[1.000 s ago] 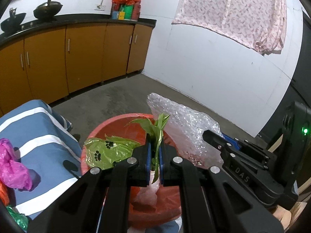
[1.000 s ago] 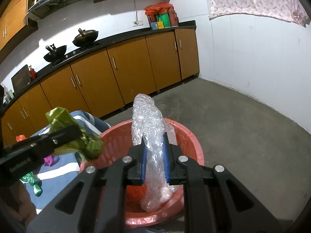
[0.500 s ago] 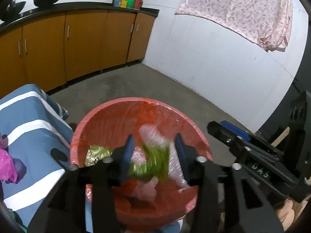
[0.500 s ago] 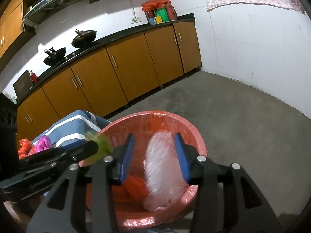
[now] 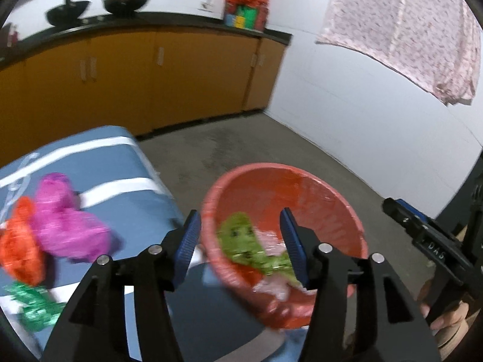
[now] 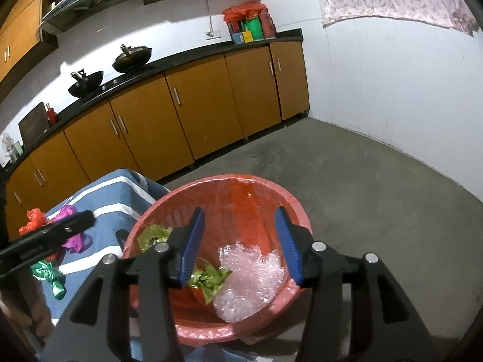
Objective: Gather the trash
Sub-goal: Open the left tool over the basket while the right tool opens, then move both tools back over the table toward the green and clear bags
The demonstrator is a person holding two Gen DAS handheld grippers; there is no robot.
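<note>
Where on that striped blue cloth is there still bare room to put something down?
The cloth lies bare along its far end toward the cabinets and beside the red bin. Its near left corner is crowded with pink, orange and green wrappers.

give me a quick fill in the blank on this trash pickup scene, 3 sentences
1. The bubble wrap lies inside the red ____.
2. The magenta bag rests on a blue cloth with ____ stripes.
3. Between the right gripper fingers, nothing is ____.

Missing words: basket; white; held
</note>
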